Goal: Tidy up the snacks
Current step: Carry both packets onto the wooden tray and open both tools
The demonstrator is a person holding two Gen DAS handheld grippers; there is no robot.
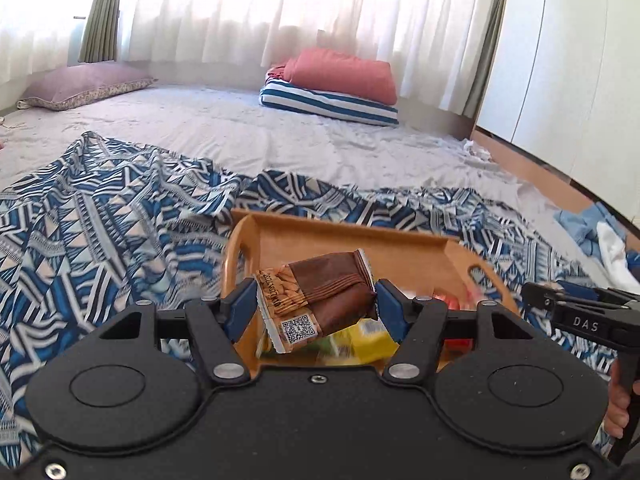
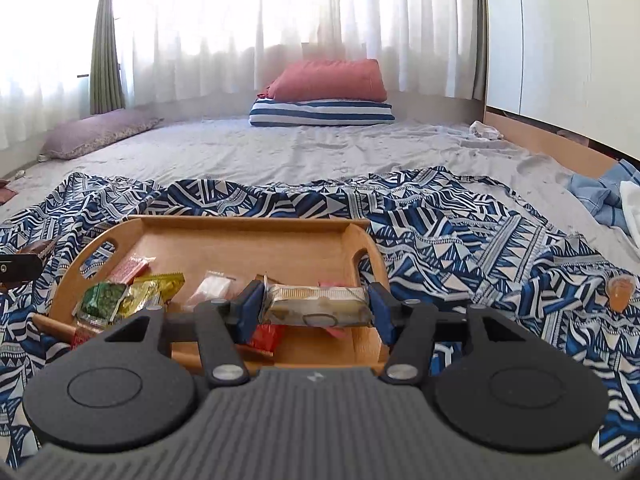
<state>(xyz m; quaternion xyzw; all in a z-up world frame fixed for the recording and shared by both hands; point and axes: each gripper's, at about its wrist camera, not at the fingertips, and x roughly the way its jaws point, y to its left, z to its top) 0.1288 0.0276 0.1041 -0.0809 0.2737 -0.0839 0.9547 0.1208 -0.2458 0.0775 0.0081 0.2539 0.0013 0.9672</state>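
Brown foil is crinkling between the pads of my left gripper [image 1: 316, 306], which is clenching a chocolate bar [image 1: 324, 296] by its two short ends and holding it above the wooden tray [image 1: 344, 236]. I am judging it light, with a slick wrapper and a brittle filling, so a grip across the body rather than on the crimped seals seems safer. My right gripper [image 2: 316, 310] is grasping a pale bar [image 2: 316, 306] the same way, end to end, its jaws about half open around the length of the packet, over the near right corner of the tray [image 2: 248, 226]. That packet looks soft and a little crumpled, so I am expecting it to bend if squeezed harder. Green, yellow and red packets [image 2: 128, 300] are lying loose in the tray, which is sitting on a patterned cloth [image 2: 460, 220] on the bed
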